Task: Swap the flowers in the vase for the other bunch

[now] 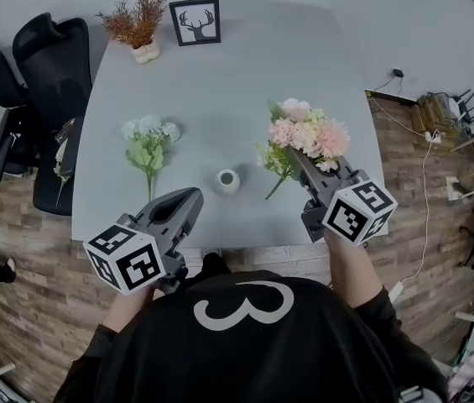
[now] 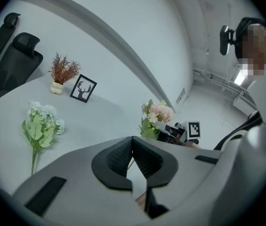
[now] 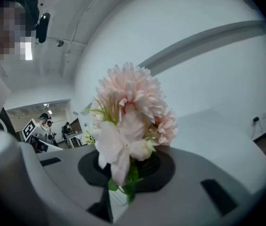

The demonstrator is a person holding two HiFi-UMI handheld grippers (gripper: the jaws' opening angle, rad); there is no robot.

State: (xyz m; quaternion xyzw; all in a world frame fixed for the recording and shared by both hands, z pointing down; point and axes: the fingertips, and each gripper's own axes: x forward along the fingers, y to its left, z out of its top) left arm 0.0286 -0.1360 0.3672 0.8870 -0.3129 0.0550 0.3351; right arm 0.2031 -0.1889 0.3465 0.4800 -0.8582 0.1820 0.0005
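A small white vase (image 1: 227, 180) stands empty near the table's front edge. A pink and cream bunch (image 1: 308, 134) hangs in the air to the right of the vase, with my right gripper (image 1: 298, 159) shut on its stems just under the blooms. In the right gripper view the pink blooms (image 3: 130, 109) fill the space above the jaws. The pale blue-white bunch (image 1: 147, 141) lies flat on the table left of the vase, also seen in the left gripper view (image 2: 41, 124). My left gripper (image 1: 188, 201) hovers at the front edge, shut and empty.
A framed deer picture (image 1: 195, 21) and a dried orange plant in a small pot (image 1: 138, 23) stand at the far edge of the grey table (image 1: 245, 74). Black office chairs (image 1: 44, 65) stand to the left. Cables and clutter (image 1: 438, 116) lie on the wooden floor to the right.
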